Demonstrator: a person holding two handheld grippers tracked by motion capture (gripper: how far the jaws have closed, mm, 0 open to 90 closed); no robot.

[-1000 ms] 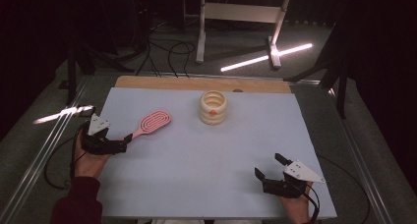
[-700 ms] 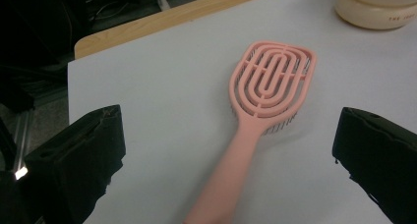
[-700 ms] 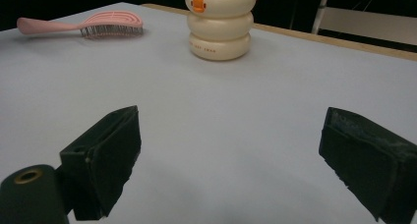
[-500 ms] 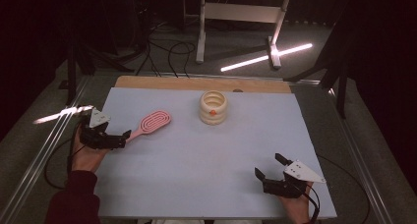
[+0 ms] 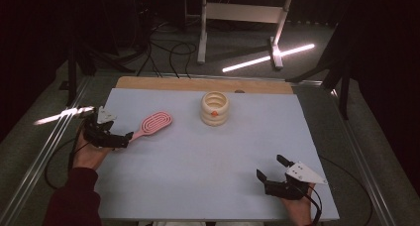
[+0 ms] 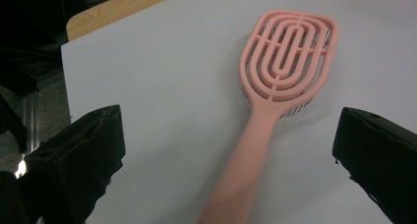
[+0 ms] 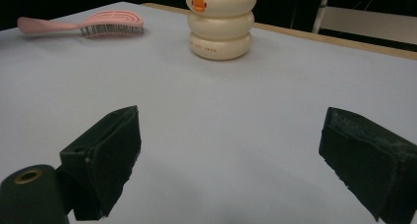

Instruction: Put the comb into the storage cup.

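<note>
Since a moment earlier, the left gripper (image 5: 126, 138) had edged closer to the pink hairbrush (image 5: 151, 124), its jaws spread wide on either side of the handle without touching it. Bristles down, the brush lay on the table (image 5: 198, 161) at the left. Well apart stood a cream ringed container (image 5: 215, 108). Nothing blocked the way. Near the front edge, the right gripper (image 5: 270, 169) rested with jaws apart, empty.
</note>
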